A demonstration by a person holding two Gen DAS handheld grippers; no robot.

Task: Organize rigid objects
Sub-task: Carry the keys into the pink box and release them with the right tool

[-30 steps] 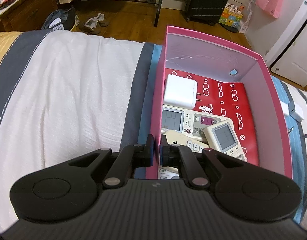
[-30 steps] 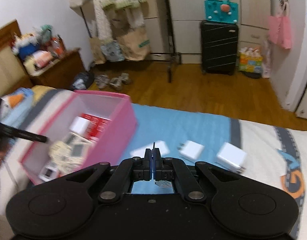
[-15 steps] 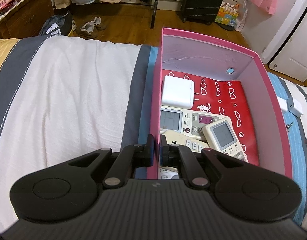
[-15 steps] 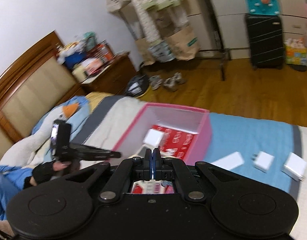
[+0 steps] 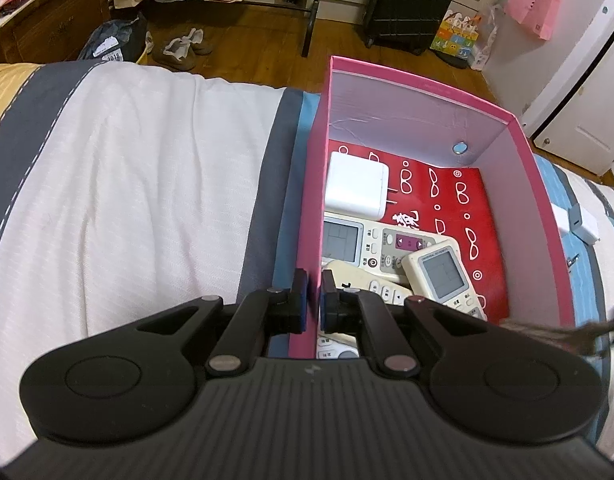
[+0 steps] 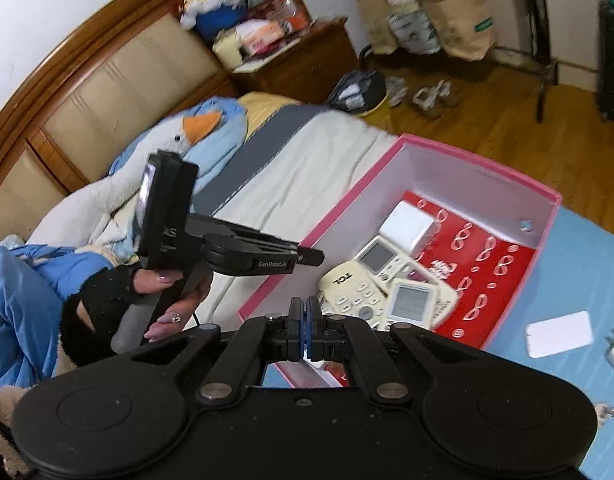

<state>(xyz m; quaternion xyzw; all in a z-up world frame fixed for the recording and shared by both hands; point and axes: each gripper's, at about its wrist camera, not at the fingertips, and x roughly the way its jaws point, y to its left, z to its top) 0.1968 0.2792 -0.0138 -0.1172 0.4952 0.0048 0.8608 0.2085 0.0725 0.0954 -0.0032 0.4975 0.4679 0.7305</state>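
On the bed, the pink box [image 5: 541, 184] sits with its near wall pinched between the fingers of the left gripper [image 5: 314, 298], one pad outside and one inside, steadying it just as it was a second ago. Inside lie a white charger [image 5: 357, 186] toward the far end and three remotes [image 6: 381, 292] heaped at the near end, overlapping one another on the red liner.

What has changed is the right gripper [image 6: 305, 330]. A second ago it looked out over the blue sheet at the loose pieces there; now it has swung round toward the box and hangs above the box's near corner, its fingers pressed together with nothing between them that I can see. From the left side, a blurred dark shape at the right edge is probably that gripper arriving.

Still outside, on the blue sheet beyond the box's far side, are a flat white block [image 6: 559, 334] and another white adapter [image 5: 579, 222] close to the box wall. My guess is the last piece has just gone in and the right hand is empty, so these leftovers remain to be fetched.
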